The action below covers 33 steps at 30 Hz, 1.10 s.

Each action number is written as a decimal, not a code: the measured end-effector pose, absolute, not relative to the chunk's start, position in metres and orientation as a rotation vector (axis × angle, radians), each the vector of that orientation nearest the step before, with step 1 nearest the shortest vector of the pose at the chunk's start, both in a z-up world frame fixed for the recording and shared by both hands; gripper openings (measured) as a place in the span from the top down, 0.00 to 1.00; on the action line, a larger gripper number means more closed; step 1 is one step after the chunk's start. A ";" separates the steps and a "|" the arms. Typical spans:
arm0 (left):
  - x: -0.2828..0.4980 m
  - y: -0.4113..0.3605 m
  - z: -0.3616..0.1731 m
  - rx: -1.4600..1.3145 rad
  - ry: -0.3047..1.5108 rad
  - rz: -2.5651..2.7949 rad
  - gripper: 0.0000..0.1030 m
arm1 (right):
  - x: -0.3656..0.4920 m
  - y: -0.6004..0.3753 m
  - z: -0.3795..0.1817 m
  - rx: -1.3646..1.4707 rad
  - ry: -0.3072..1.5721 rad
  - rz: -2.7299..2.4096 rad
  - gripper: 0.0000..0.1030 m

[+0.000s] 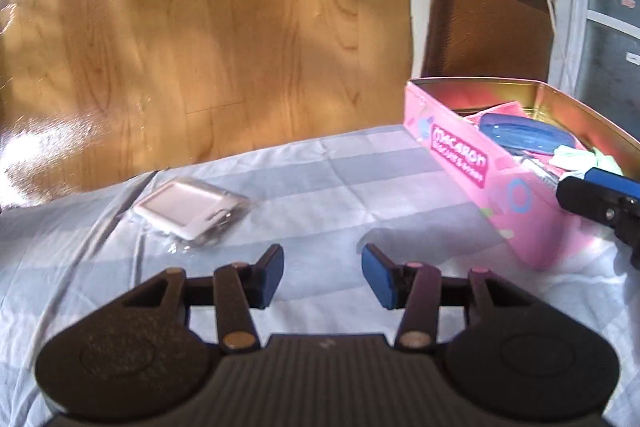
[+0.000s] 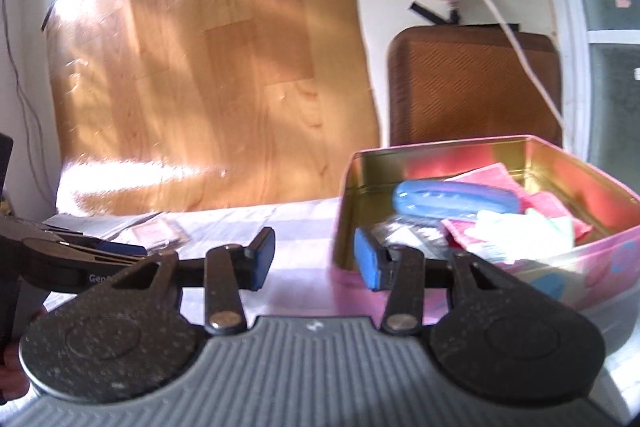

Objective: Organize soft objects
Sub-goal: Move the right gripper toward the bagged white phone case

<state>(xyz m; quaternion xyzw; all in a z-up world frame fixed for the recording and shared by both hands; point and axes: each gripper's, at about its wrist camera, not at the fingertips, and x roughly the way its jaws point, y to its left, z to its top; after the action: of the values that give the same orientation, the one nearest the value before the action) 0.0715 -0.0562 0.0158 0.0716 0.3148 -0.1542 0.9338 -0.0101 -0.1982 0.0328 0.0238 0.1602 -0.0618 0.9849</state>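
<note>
A pink tin [image 1: 472, 163] stood open at the right of the frame on the pale checked cloth, lettered "Macaron" on its side, gold inside. In it lay a blue oblong pouch [image 2: 456, 201] across pink cloths [image 2: 548, 205] and a pale green cloth [image 2: 520, 231], loosely heaped. Well apart, left of centre, a flat white item in a clear wrapper [image 1: 190, 213] lay on the cloth.

Strong daylight falls in streaks and glaring white patches across the wooden board [image 1: 200, 27] on the wall, the tin's [image 2: 440, 163] gold inside glints, both views are softly blurred throughout, and the fisheye bends straight lines and darkens the corners.
</note>
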 end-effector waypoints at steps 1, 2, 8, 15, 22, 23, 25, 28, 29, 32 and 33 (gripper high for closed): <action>0.072 -0.049 0.013 0.142 0.648 -0.301 0.57 | -0.007 -0.193 0.031 0.044 0.332 -0.115 0.54; 0.074 -0.042 0.011 0.139 0.651 -0.287 0.57 | -0.004 -0.188 0.030 0.039 0.342 -0.107 0.54; 0.085 -0.005 -0.005 0.127 0.669 -0.216 0.55 | 0.011 -0.166 0.022 0.009 0.390 -0.078 0.54; 0.095 0.017 -0.023 0.109 0.690 -0.167 0.51 | 0.023 -0.155 0.006 -0.005 0.448 -0.065 0.54; 0.090 0.015 -0.027 0.129 0.660 -0.164 0.45 | 0.029 -0.152 -0.013 -0.003 0.504 -0.066 0.55; 0.091 0.015 -0.027 0.130 0.660 -0.163 0.44 | 0.027 -0.150 -0.012 -0.015 0.480 -0.063 0.54; 0.092 0.015 -0.027 0.130 0.660 -0.163 0.42 | 0.026 -0.146 -0.013 -0.038 0.480 -0.054 0.54; 0.092 0.015 -0.026 0.129 0.660 -0.163 0.31 | 0.026 -0.140 -0.013 -0.071 0.473 -0.046 0.54; 0.092 0.015 -0.026 0.126 0.658 -0.164 0.27 | 0.026 -0.139 -0.014 -0.073 0.473 -0.045 0.54; 0.091 0.016 -0.026 0.125 0.652 -0.167 0.24 | 0.027 -0.141 -0.013 -0.059 0.475 -0.044 0.54; 0.092 0.016 -0.026 0.125 0.653 -0.167 0.24 | 0.027 -0.142 -0.014 -0.055 0.475 -0.043 0.54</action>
<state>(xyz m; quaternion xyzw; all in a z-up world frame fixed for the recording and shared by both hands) 0.0916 0.0155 -0.0259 0.0613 0.3201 -0.0821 0.9418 0.0273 -0.1419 -0.0137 -0.0274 0.2353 -0.0211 0.9713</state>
